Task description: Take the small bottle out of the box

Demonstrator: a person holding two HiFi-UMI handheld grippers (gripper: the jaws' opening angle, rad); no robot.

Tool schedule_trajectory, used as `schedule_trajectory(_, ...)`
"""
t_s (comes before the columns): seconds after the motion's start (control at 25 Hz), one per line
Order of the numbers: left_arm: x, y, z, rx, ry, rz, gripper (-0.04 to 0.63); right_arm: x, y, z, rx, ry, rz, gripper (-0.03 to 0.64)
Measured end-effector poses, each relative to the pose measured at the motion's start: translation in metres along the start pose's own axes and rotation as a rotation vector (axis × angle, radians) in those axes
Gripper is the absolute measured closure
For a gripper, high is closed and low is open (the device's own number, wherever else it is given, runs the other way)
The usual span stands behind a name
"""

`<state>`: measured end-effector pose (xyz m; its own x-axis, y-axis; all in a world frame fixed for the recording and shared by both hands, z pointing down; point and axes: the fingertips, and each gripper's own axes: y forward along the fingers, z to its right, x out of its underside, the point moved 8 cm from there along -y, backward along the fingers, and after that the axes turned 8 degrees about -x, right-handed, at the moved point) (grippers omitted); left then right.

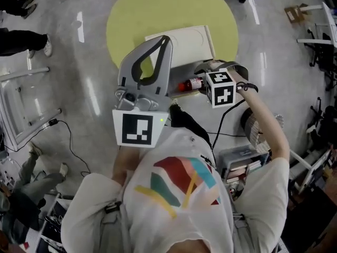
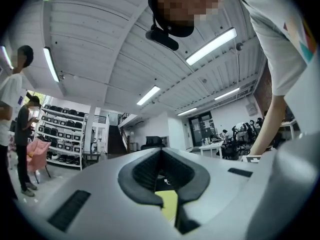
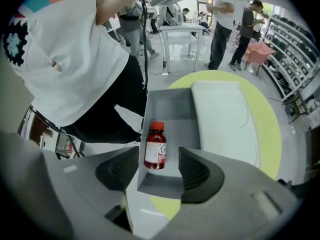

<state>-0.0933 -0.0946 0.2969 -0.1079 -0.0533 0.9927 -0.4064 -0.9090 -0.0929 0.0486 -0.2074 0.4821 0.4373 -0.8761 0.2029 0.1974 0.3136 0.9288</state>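
Observation:
A small bottle [image 3: 155, 146] of red liquid with a red cap and a white label lies on the floor of the open grey box [image 3: 170, 109]. The box's white lid [image 3: 222, 119] is folded back onto the round yellow table [image 1: 131, 15]. My right gripper [image 3: 157, 156] hangs over the box, open, with one pad on each side of the bottle and not touching it. In the head view the bottle [image 1: 190, 84] shows just left of that gripper's marker cube [image 1: 221, 87]. My left gripper [image 1: 166, 37] is held high above the table and points at the ceiling, with its tips together and nothing in it.
The table stands on a shiny grey floor. A white frame [image 1: 21, 109] and cables [image 1: 68, 136] lie at the left, and stacked items [image 1: 242, 162] sit at the right beside my body. People stand by a shelf rack [image 3: 295, 39] beyond the table.

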Motion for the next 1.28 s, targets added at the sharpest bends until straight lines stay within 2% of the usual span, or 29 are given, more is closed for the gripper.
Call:
schedule_trajectory(0.12,0.005,-0.006,-0.007,-0.03,-0.005,-0.022,0.58,-0.002,0.013,0.004,-0.057,-0.016,-0.047,0.38)
schedule_trajectory(0.28,0.012,-0.013,-0.011,-0.056,-0.014,-0.045,0.58,0.004,0.029,0.008,-0.078,-0.035,-0.109,0.389)
schedule_trajectory(0.52,0.018,-0.024,-0.02,-0.097,-0.022,-0.075,0.58,0.002,0.041,0.011,-0.115,-0.005,-0.095,0.391)
schedule_trajectory(0.76,0.02,-0.034,-0.034,-0.158,-0.049,-0.083,0.58,0.001,0.053,0.017,-0.106,-0.042,-0.182,0.397)
schedule_trajectory(1.28,0.029,-0.037,-0.046,-0.174,-0.057,-0.098,0.58,0.002,0.076,0.02,-0.038,-0.129,-0.249,0.41)
